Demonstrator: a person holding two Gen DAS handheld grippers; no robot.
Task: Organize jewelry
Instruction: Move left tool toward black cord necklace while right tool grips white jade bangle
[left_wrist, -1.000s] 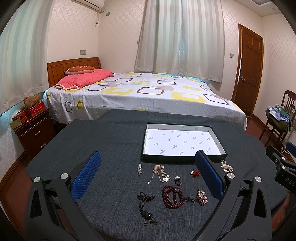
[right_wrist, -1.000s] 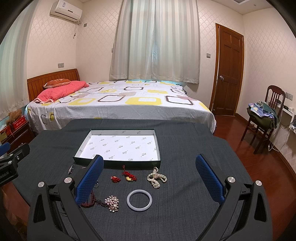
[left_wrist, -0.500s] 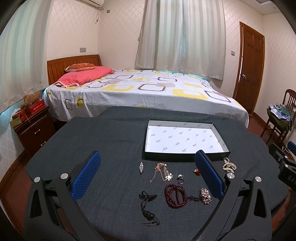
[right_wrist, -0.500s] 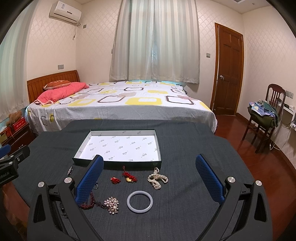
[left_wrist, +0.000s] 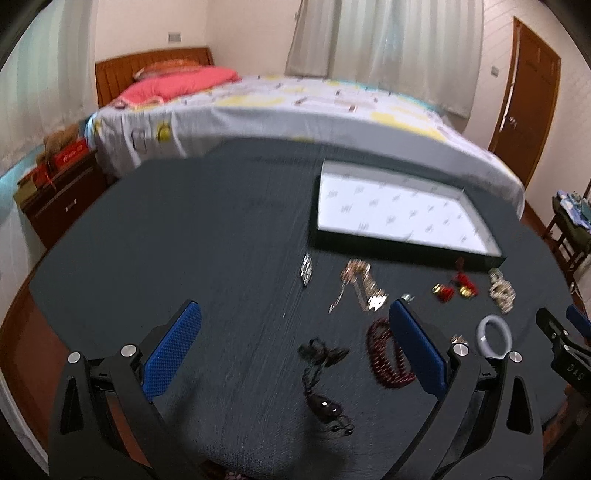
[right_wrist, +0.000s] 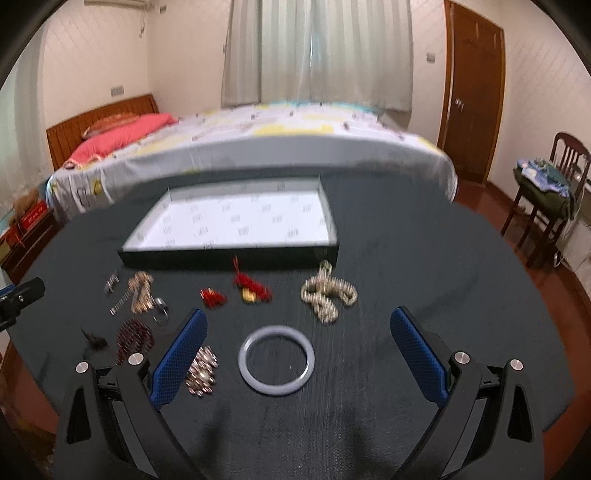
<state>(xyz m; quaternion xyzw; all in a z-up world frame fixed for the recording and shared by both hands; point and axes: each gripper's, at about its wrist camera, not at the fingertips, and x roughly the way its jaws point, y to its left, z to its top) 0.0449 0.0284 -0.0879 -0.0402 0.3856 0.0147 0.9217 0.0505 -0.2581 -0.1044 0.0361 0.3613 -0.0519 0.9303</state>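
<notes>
A shallow dark tray (left_wrist: 406, 247) with a white lining stands on the dark table; it also shows in the right wrist view (right_wrist: 229, 256). Several jewelry pieces lie in front of it: a pale bangle (right_wrist: 276, 360), a pearl strand (right_wrist: 327, 293), red tassel charms (right_wrist: 251, 290), a sparkly brooch (right_wrist: 201, 374), dark red beads (left_wrist: 386, 354), a black cord piece (left_wrist: 321, 376), a gold chain (left_wrist: 364, 288). My left gripper (left_wrist: 295, 343) is open and empty above the black cord. My right gripper (right_wrist: 299, 354) is open and empty over the bangle.
A bed (right_wrist: 258, 136) stands behind the table (left_wrist: 207, 236). A nightstand (left_wrist: 62, 199) is at the left, a wooden chair with clothes (right_wrist: 543, 192) at the right, a door (right_wrist: 472, 96) beyond.
Both grippers have dropped lower and moved closer to the jewelry; both views are now blurred by motion. The jaws stayed open.
</notes>
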